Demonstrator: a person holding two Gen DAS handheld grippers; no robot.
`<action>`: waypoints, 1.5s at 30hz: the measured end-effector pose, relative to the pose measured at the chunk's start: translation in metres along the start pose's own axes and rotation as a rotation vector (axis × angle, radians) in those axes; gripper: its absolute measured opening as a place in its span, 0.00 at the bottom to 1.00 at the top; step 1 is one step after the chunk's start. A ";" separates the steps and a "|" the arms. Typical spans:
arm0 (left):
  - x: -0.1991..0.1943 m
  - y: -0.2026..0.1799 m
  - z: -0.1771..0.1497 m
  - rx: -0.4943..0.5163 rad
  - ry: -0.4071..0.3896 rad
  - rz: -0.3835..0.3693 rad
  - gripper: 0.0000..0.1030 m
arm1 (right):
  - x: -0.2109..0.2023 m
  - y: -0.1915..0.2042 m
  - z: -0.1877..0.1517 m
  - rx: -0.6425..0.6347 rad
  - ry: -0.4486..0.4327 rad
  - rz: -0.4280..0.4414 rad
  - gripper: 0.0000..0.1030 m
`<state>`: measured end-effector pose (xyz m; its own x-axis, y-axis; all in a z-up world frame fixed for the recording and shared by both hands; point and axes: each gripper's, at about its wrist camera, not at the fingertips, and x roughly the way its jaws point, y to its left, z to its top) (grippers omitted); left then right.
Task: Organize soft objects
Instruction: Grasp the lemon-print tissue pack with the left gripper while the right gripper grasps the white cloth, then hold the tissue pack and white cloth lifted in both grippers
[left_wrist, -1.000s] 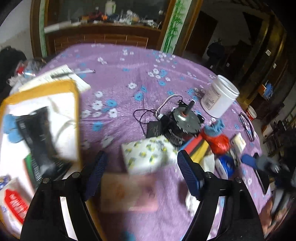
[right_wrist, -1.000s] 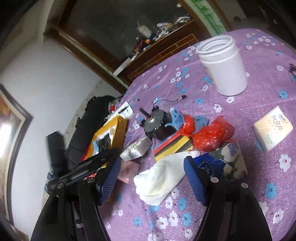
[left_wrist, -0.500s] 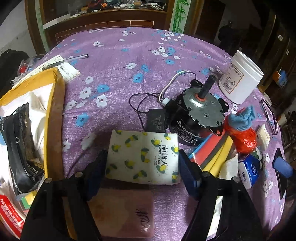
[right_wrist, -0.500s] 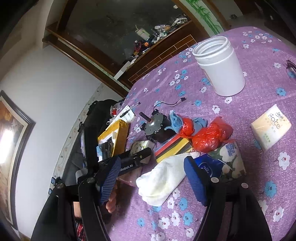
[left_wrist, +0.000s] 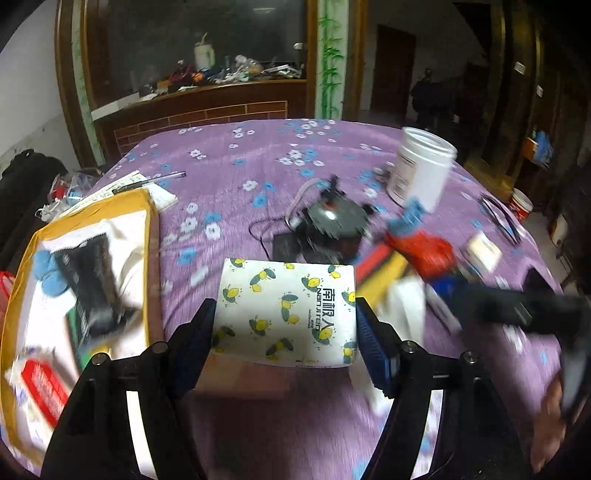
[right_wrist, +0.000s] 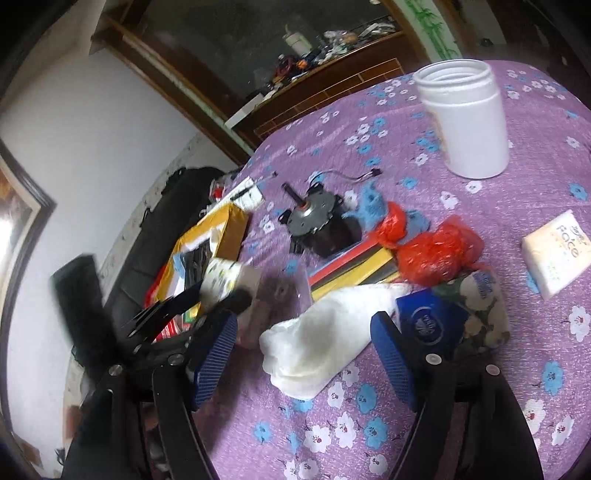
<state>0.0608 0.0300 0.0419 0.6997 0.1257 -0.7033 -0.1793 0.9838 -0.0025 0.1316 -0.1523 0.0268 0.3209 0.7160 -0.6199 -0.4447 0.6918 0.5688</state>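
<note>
Tissue pack (left_wrist: 286, 314) between left jaws

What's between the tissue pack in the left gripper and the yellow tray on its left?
Nothing visible. The tissue pack sits between the left gripper's fingers, and only bare purple tablecloth separates it from the yellow tray. The tray already holds several items.

blur: right gripper (left_wrist: 517, 310) smeared at 3 o'clock | hidden: pink pack (left_wrist: 243, 376) mostly under tissue pack (left_wrist: 288, 314) | cut: yellow tray (left_wrist: 147, 229) at 9 o'clock edge
</note>
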 end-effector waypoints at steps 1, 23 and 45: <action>-0.007 -0.003 -0.008 0.019 -0.004 -0.007 0.69 | 0.000 0.002 -0.001 -0.013 -0.002 -0.005 0.75; -0.031 -0.007 -0.072 0.033 0.019 -0.027 0.70 | 0.065 0.039 -0.038 -0.363 0.119 -0.284 0.26; -0.040 -0.022 -0.057 0.127 -0.103 0.117 0.70 | 0.013 0.048 -0.020 -0.316 -0.084 -0.195 0.12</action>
<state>-0.0022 -0.0039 0.0294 0.7473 0.2462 -0.6171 -0.1794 0.9691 0.1694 0.0976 -0.1122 0.0352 0.4865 0.5883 -0.6460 -0.6004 0.7622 0.2420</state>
